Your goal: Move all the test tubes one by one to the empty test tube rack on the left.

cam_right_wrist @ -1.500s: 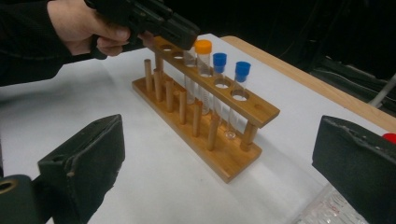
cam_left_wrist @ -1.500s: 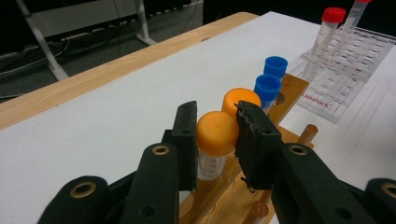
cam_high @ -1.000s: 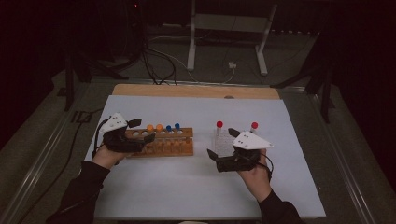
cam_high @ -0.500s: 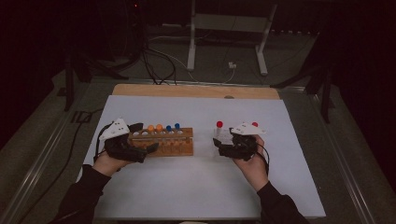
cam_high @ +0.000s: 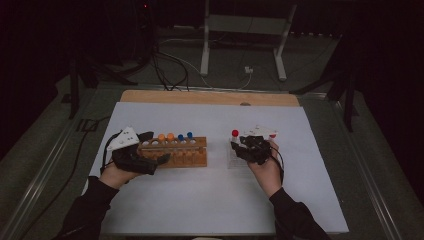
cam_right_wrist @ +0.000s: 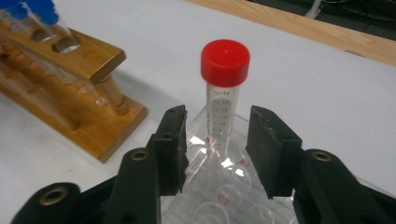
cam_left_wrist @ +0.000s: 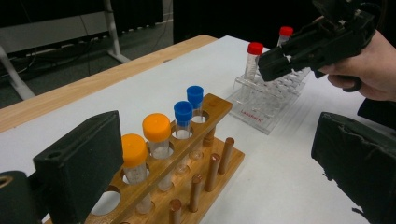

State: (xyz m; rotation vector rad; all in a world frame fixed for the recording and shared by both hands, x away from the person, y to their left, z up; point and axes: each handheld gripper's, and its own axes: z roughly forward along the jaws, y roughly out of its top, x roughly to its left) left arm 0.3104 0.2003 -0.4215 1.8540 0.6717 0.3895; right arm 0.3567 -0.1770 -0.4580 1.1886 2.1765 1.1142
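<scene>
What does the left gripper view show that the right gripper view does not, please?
Left gripper view: two orange-capped tubes, a second red-capped tube farther back, and the right gripper at the clear rack.

Right gripper view: open jaws flanking, not touching, the near red-capped tube, and red markings by the rack's wells.

Both: the wooden rack, blue caps and the white table surface.

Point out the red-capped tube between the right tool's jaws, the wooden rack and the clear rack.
red-capped tube (cam_right_wrist: 225, 63), right gripper view, on its cap.
wooden rack (cam_left_wrist: 212, 106), left gripper view, top board's far end.
clear rack (cam_left_wrist: 261, 100), left gripper view, front wall.
</scene>
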